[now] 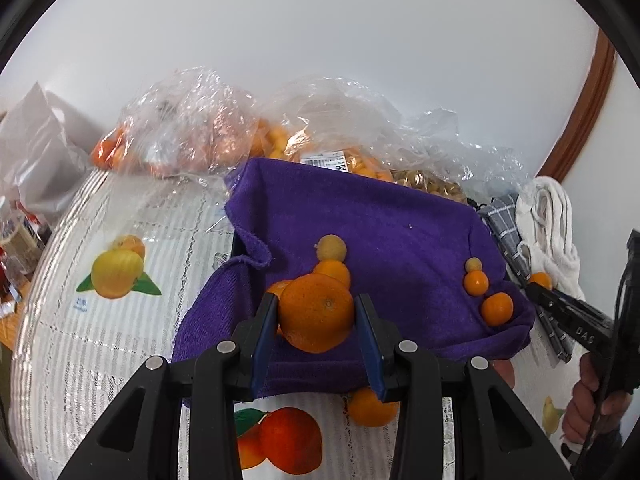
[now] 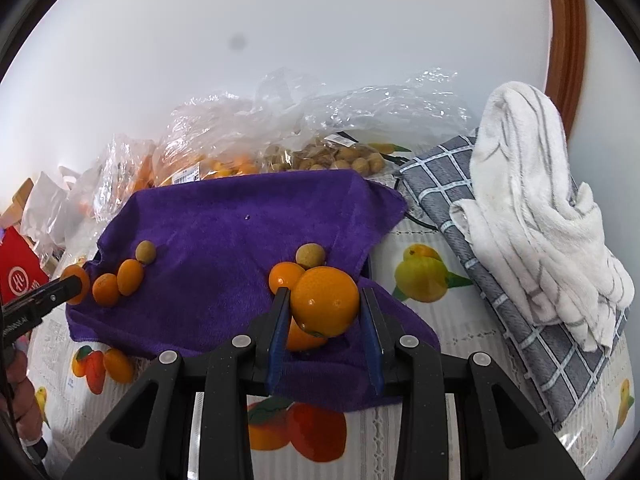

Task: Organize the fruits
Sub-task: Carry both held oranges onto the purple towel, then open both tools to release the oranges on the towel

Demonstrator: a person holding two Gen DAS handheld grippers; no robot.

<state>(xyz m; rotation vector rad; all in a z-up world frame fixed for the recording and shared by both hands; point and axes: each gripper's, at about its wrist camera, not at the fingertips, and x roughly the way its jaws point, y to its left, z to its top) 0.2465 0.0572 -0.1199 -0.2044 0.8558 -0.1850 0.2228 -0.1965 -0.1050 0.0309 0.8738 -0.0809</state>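
Observation:
A purple towel [image 1: 380,220] [image 2: 224,232] lies on the table with fruit in two clusters. My left gripper [image 1: 316,320] is shut on a large orange [image 1: 316,312], held just above the towel; behind it lie a small orange [image 1: 334,270] and a longan [image 1: 331,248]. My right gripper [image 2: 325,312] is shut on another large orange [image 2: 325,302], next to a small orange [image 2: 285,276] and a longan [image 2: 310,255]. A row of kumquats [image 2: 130,276] and a longan [image 2: 145,251] lies on the towel's left side in the right wrist view. A loose orange [image 1: 372,406] sits on the tablecloth.
Clear plastic bags of oranges [image 1: 180,136], kumquats [image 1: 356,160] and longans [image 2: 340,158] stand behind the towel. A grey checked cloth [image 2: 480,240] and a white towel [image 2: 532,200] lie at the right. The fruit-print tablecloth [image 1: 100,280] covers the table. A red box [image 2: 20,280] is far left.

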